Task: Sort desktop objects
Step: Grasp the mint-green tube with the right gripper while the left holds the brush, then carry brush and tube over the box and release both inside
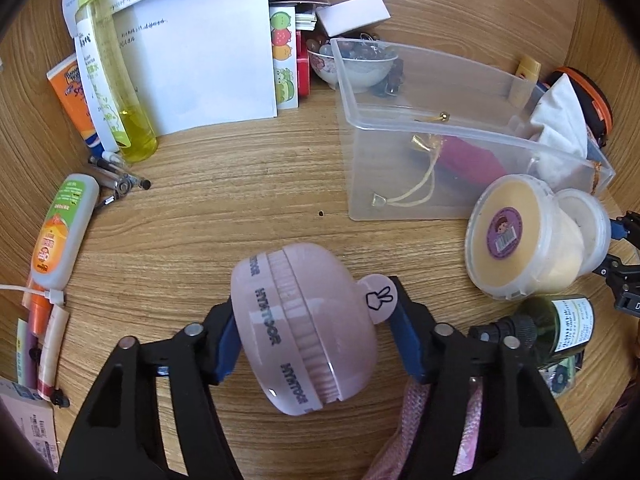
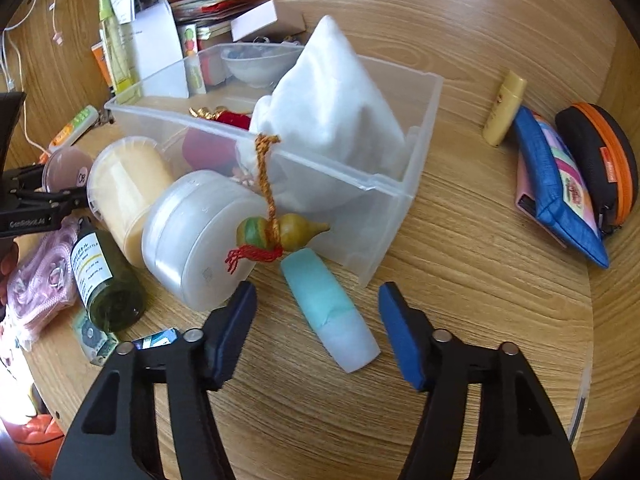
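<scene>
Holding white cloth [image 2: 340,96] and red pouch [image 2: 208,148]: clear bin [image 2: 384,200].

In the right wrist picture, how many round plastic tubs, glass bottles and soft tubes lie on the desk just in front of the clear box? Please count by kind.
Round plastic tubs: 2, the yellow tub and the white tub
Glass bottles: 1, the dark green bottle
Soft tubes: 1, the teal and white tube
Total: 4

Wood-grain bench [image 2: 460,240]: clear bin [image 2: 404,200] centre, teal tube [image 2: 332,312] near, green bottle [image 2: 108,280] and tubs [image 2: 192,240] left, pouches [image 2: 560,192] right, papers [image 1: 192,60] far
</scene>
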A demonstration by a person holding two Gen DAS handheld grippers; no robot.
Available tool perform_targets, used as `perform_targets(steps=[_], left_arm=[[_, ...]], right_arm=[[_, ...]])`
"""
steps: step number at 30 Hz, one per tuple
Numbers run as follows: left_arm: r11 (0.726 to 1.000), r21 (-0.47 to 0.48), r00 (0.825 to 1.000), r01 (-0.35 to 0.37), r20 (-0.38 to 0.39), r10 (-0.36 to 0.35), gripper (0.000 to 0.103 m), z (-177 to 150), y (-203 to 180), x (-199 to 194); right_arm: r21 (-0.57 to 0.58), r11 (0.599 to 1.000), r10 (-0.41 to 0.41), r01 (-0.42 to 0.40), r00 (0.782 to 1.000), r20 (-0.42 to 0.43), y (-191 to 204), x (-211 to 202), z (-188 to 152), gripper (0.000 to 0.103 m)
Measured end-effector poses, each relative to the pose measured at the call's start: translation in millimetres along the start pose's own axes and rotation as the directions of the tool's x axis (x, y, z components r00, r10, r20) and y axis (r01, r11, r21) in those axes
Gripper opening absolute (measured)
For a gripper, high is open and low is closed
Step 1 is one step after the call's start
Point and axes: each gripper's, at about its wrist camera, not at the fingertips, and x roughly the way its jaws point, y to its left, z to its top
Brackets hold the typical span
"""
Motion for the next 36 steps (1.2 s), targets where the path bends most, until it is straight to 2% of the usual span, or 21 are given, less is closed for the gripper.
perform_targets(steps=[8, 14, 28, 36], left_arm=[[1.0, -0.011, 0.999, -0.015, 0.034, 0.016, 0.062, 1, 2, -5], [0.999, -0.041, 0.997, -0.02, 0.07, 0.023, 0.062, 1, 7, -13], [0.996, -0.087, 0.994, -0.008, 0.11, 0.018, 0.061, -3, 24, -33], [0.997, -0.081, 0.988, 0.0, 0.155, 0.012, 0.061, 6, 20, -54]], right_arm=[[-0.038, 0.999, 0.012, -0.011, 1.0, 0.004, 5, 3, -4, 0.042], [-0.029, 0.999, 0.036, -0.036, 0.999, -0.004, 4, 2, -6, 0.023], [0.048, 0.999, 0.009, -0.01, 1.0, 0.016, -11, -23, -27, 0.023], [0.047, 0.998, -0.033, 0.031, 0.998, 0.06, -16, -50, -24, 0.023]])
